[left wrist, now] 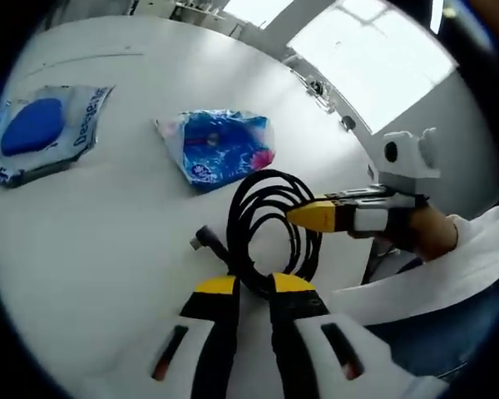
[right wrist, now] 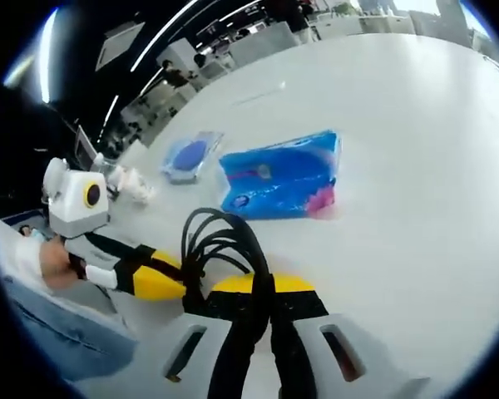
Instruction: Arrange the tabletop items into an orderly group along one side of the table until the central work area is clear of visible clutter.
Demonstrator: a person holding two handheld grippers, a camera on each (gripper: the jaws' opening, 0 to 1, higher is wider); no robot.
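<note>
The coiled black cable (left wrist: 266, 224) is sitting on the white table (left wrist: 108, 249), caught between both claws at once. In the left gripper view, the left gripper (left wrist: 254, 287) is clenching its yellow-tipped jaws on the near side of the coil, with the cable's plug end sticking out just to the left of the jaws; the right gripper (left wrist: 303, 214) is reaching in from the right and pinching the coil's far right edge. In the right gripper view, the right gripper (right wrist: 262, 287) is grasping the cable loops (right wrist: 220, 241) rising just ahead of its jaws, while the left gripper (right wrist: 162, 283) is meeting the coil from the left. Beyond the coil, a blue tissue pack (left wrist: 220, 145) is lying on the table, and farther left of it a clear packet holding a blue round item (left wrist: 41, 129).
</note>
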